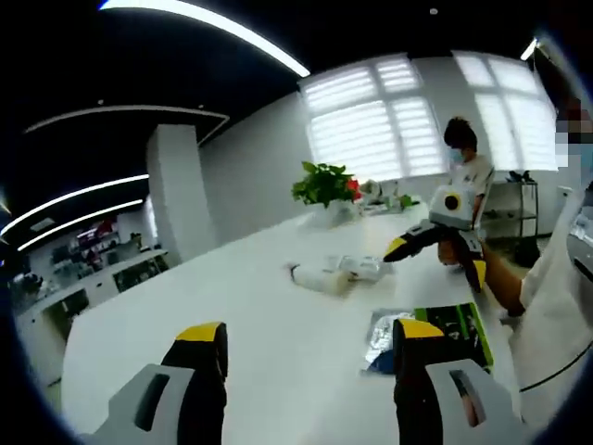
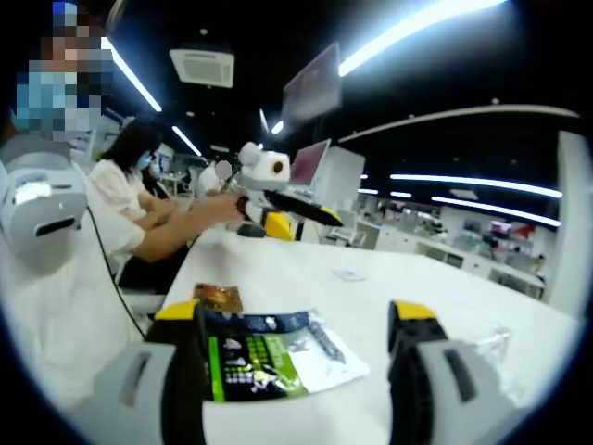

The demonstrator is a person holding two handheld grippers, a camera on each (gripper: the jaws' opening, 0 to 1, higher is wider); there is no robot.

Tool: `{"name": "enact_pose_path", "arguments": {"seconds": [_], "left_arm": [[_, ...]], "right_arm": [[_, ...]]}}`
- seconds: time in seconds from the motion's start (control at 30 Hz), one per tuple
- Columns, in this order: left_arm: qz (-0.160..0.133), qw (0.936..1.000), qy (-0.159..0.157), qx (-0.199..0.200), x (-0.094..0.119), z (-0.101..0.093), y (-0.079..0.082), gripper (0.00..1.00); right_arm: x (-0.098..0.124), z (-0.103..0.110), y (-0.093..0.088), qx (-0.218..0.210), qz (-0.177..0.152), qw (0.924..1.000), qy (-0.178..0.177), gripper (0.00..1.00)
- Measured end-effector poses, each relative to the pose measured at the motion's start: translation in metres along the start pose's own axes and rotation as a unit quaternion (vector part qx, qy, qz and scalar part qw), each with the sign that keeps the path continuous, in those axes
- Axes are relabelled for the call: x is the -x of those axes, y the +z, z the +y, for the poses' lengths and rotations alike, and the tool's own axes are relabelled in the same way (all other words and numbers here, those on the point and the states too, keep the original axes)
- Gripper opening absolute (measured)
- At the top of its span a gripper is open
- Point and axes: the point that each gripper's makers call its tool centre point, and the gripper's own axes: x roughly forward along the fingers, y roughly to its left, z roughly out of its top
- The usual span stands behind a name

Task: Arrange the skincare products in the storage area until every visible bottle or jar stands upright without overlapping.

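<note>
Two yellow-tipped jaws of the left hand-held gripper (image 1: 306, 357) stand apart over the long white surface (image 1: 232, 297), holding nothing. Ahead lie clear plastic-wrapped skincare bottles (image 1: 338, 274) on their sides, near a green-and-black printed packet (image 1: 459, 329). Jaws of the right hand-held gripper (image 2: 301, 357) also stand apart, empty, above that packet. Beyond, a leafy potted plant (image 1: 324, 185) stands before bright blinded windows (image 1: 371, 120).

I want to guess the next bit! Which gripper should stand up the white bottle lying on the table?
Probably left. The left gripper is open and faces the white bottle ahead. The right gripper, also open, faces a green packet.
</note>
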Motion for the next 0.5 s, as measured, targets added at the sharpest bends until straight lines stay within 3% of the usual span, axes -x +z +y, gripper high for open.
{"name": "enact_pose_path", "arguments": {"seconds": [0.13, 0.2, 0.23, 0.37, 0.5], "left_arm": [[0.03, 0.9993, 0.009, 0.019, -0.013, 0.025, -0.011, 0.83], [0.03, 0.9989, 0.008, 0.035, -0.018, 0.037, -0.012, 0.89], [0.037, 0.9979, 0.012, 0.052, -0.02, 0.046, -0.016, 0.9], [0.047, 0.9972, 0.022, 0.054, -0.026, 0.072, -0.03, 0.9], [0.025, 0.9935, 0.006, 0.111, -0.025, 0.07, -0.032, 0.93]], "right_arm": [[0.0, 0.0, 0.0, -0.001, 0.0, 1.0, 0.0, 0.82], [0.0, 0.001, 0.0, -0.001, 0.0, 1.0, 0.001, 0.82], [-0.001, 0.001, 0.0, 0.0, 0.001, 1.0, 0.001, 0.82], [0.0, 0.001, 0.0, -0.001, -0.001, 1.0, 0.001, 0.82], [0.0, 0.001, 0.0, -0.001, -0.001, 1.0, 0.001, 0.82]]}}
